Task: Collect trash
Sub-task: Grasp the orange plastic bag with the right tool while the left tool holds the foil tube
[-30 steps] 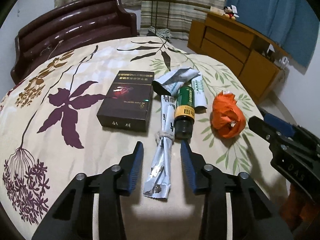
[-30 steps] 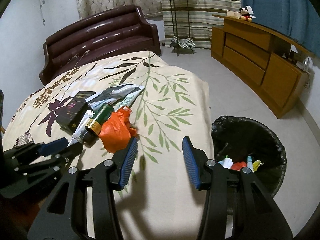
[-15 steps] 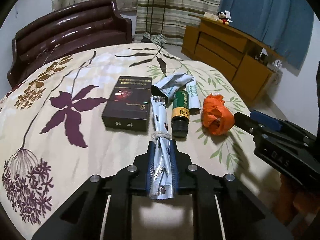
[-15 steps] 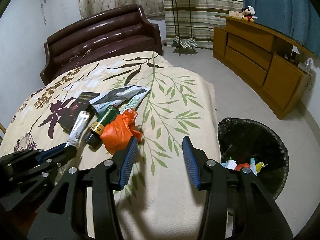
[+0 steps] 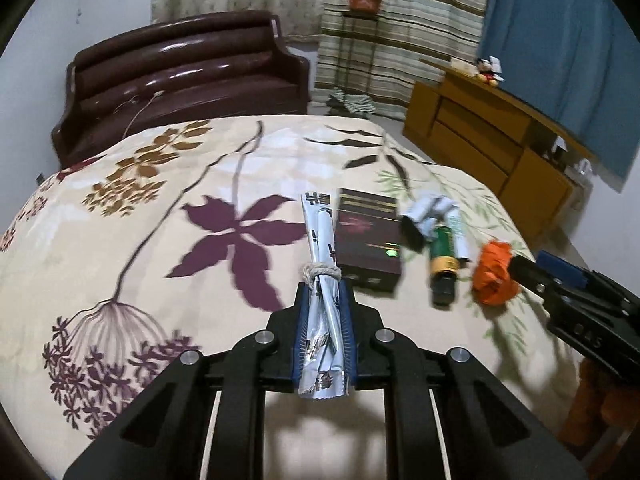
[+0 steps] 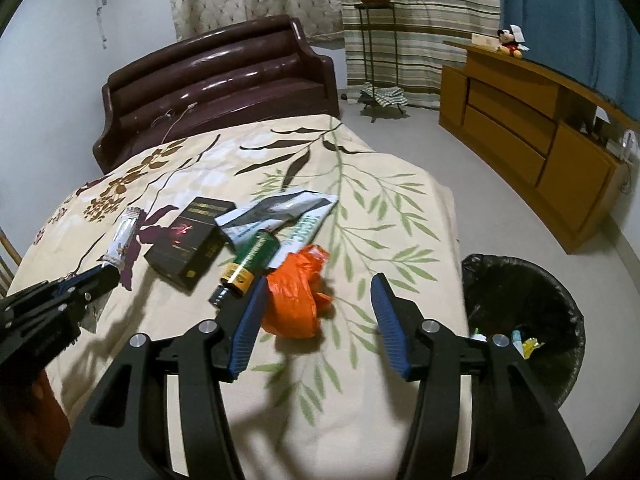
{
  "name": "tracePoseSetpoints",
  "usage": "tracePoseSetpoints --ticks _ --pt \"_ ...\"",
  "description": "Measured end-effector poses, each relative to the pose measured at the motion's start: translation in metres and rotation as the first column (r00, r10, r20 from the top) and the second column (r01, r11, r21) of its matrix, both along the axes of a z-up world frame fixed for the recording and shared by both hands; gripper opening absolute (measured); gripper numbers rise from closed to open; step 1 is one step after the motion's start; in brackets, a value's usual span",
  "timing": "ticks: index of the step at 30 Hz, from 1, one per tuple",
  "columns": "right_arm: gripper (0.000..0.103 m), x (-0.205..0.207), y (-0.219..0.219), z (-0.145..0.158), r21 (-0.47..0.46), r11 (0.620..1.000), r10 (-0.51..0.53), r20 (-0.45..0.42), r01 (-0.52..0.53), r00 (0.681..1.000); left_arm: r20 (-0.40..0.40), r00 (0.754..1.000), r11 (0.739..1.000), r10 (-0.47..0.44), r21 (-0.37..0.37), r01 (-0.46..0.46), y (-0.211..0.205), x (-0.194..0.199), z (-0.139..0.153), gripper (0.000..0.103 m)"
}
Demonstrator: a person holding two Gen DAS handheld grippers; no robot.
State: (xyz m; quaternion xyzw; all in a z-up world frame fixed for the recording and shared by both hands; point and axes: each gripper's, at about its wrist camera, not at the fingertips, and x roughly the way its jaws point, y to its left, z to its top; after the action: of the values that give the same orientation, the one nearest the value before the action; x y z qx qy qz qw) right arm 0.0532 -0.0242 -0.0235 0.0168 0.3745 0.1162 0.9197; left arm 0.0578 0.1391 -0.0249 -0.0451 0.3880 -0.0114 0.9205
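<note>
Left wrist view: left gripper [image 5: 323, 332] clamps a silver wrapper [image 5: 320, 280]; right gripper [image 6: 316, 324], empty, opens near an orange bag [image 6: 298, 300].

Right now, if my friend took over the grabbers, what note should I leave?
Left gripper: shut on the silver wrapper, the one tied with string, lifted off the bed.
Right gripper: jaws opening, nothing between them, hovering just above the orange bag.
Still on the bed: orange bag, green bottle, dark box, white pouch, in one cluster.
Bin: on the floor beside the bed on the right, black liner, some trash already inside.
Done: wrapper picked up.
Left: drop the wrapper in the bin, then likely grab the orange bag and the rest.
</note>
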Motion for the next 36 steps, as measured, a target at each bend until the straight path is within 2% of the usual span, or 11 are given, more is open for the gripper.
tracePoseSetpoints --ticks 7,17,19,21,22,29,36 --pt "0.053 0.009 0.018 -0.007 -0.024 0.999 0.028 -0.022 -0.028 0.999 0.01 0.999 0.999 0.038 -0.003 -0.038 0.021 0.0 0.001 0.016" --pt "0.053 0.017 0.027 -0.018 -0.036 0.998 0.042 -0.064 -0.044 0.997 -0.008 0.999 0.999 0.042 -0.02 -0.042 0.027 -0.001 -0.008 0.016" --pt "0.052 0.018 0.028 -0.021 -0.03 0.998 0.047 -0.077 -0.049 0.996 -0.01 0.999 0.999 0.044 -0.022 -0.044 0.028 -0.001 -0.009 0.016" --pt "0.042 0.018 0.031 -0.023 -0.029 0.998 0.054 -0.087 -0.056 0.995 -0.012 0.999 0.999 0.046 -0.023 -0.046 0.028 0.0 -0.01 0.016" --pt "0.043 0.018 0.032 -0.024 -0.029 0.998 0.058 -0.089 -0.061 0.994 -0.013 0.999 0.999 0.046 -0.023 -0.047 0.028 0.0 -0.01 0.016" --pt "0.042 0.013 0.029 -0.02 -0.043 0.998 0.05 -0.063 -0.052 0.997 -0.009 0.999 0.999 0.042 -0.028 -0.042 0.026 0.0 -0.011 0.016" --pt "0.042 0.005 0.006 -0.011 -0.043 0.999 0.001 -0.023 -0.002 1.0 0.015 1.0 0.999 -0.002 -0.032 0.003 0.004 -0.003 -0.005 0.016"
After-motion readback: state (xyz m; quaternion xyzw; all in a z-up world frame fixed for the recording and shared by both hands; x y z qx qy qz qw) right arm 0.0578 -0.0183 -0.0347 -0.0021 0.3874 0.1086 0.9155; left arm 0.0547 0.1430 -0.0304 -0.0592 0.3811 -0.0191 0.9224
